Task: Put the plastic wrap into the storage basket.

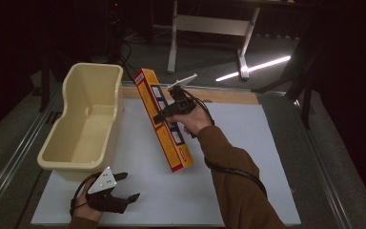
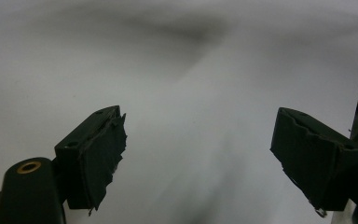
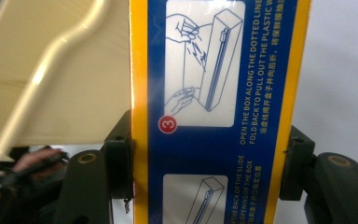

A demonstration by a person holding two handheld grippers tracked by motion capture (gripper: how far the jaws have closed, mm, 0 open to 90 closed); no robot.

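Cream tub [image 1: 83, 126]: stood at the table's [image 1: 248, 157] left edge, about nine o'clock from the table's centre, long axis running from seven to one o'clock, its hollow facing up. In the right gripper view its rim [image 3: 42, 70] showed just behind the box.

Left tool [image 1: 124, 190]: lay low at seven o'clock, just in front of the tub's near end, held in the person's left hand [image 1: 83, 206]. Jaws stood wide apart; in the left gripper view there was only white table surface [image 2: 191, 93] between them, nothing held or touched.

Yellow-and-blue box [image 1: 164, 119]: long, narrow carton near the table's centre, raised clear of the white surface and tilted. Long axis ran from eleven o'clock, far end beside the tub's far corner, to five o'clock, near end. Printed instruction panels [image 3: 205, 60] faced the right tool's camera.

Right tool [image 1: 164, 114]: at centre, in the person's right hand [image 1: 195, 117]. Jaws clamped across the box's narrow width near mid-length, one pad [image 3: 121, 154] on each yellow edge.
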